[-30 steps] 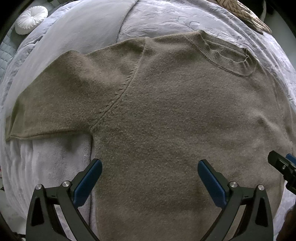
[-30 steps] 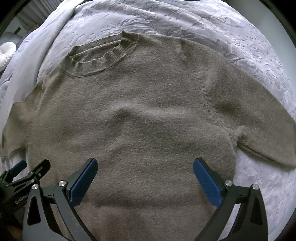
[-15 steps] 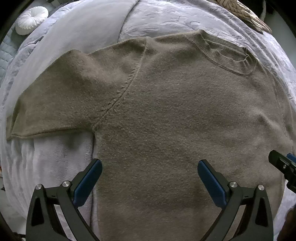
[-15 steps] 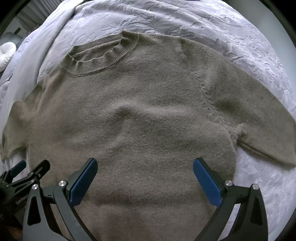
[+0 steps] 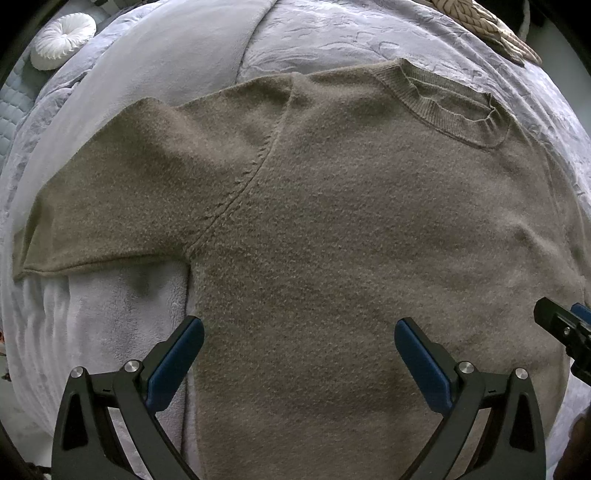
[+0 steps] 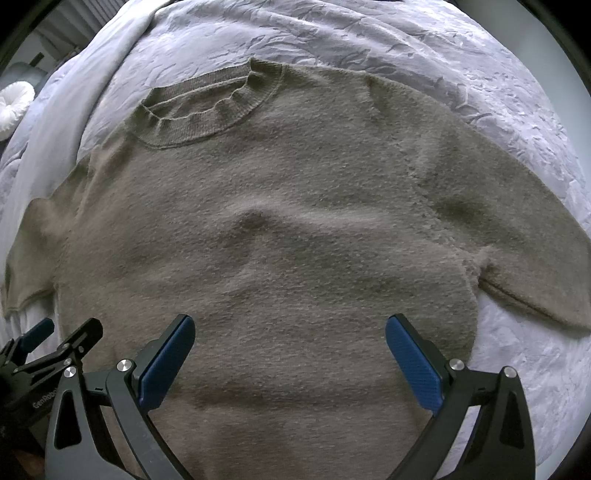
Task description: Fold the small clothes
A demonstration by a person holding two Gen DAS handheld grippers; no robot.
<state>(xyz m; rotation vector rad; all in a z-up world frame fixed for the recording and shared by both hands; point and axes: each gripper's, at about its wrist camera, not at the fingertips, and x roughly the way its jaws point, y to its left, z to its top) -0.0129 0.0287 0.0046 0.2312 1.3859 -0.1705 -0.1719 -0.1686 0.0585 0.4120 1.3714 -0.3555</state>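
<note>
Lying flat, sweater (image 5: pixel 332 240) collar away, sleeves sideways

Lavender bedspread (image 5: pixel 332 33), round white cushion (image 5: pixel 62 40), woven item (image 5: pixel 487 22).

The left tool (image 5: pixel 299 341) is built from two black, matt arms with triangular cut-outs near their bases. Each finger is faced with a blue pad (image 5: pixel 173 363), and a fine dimpled texture can be seen on the pads. Round silver screw heads (image 5: pixel 131 366) are set into each arm, two per side. The right tool (image 6: pixel 290 338) is made the same way: black curved arms, blue textured pads (image 6: pixel 415 362) and silver screws (image 6: pixel 456 364). In the right wrist view, white lettering, partly cut off, is printed on the black frame (image 6: pixel 44 398) of the other tool.
</note>
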